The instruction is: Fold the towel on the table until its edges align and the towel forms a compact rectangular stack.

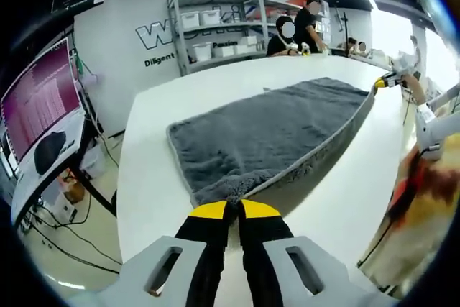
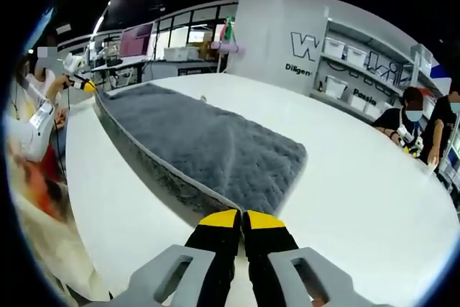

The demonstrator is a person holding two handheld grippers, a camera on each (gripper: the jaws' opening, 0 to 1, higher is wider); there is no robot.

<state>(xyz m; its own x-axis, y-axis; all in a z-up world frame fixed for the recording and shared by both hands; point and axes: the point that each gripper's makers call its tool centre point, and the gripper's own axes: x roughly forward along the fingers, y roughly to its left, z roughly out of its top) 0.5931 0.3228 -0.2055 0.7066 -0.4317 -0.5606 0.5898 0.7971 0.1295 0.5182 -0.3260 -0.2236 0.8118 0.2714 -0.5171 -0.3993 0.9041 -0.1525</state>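
Observation:
A grey fluffy towel [image 1: 266, 131] lies on the white table [image 1: 151, 177], its near edge lifted and stretched taut between both grippers. My left gripper [image 1: 234, 208] is shut on one near corner of the towel, with yellow tips pinching the fabric. My right gripper [image 2: 241, 216] is shut on the other near corner of the same towel [image 2: 194, 141]. The right gripper's yellow tip [image 1: 381, 83] shows far right in the left gripper view; the left gripper's tip [image 2: 88, 85] shows far left in the right gripper view.
The person's sleeve and clothes [image 1: 431, 170] are at the table's near side. Shelves with white bins [image 1: 215, 30] stand behind the table; a monitor [image 1: 39, 98] is to the left. Two people [image 2: 424, 120] sit at the far end. Bare tabletop [image 2: 359, 177] lies beyond the towel.

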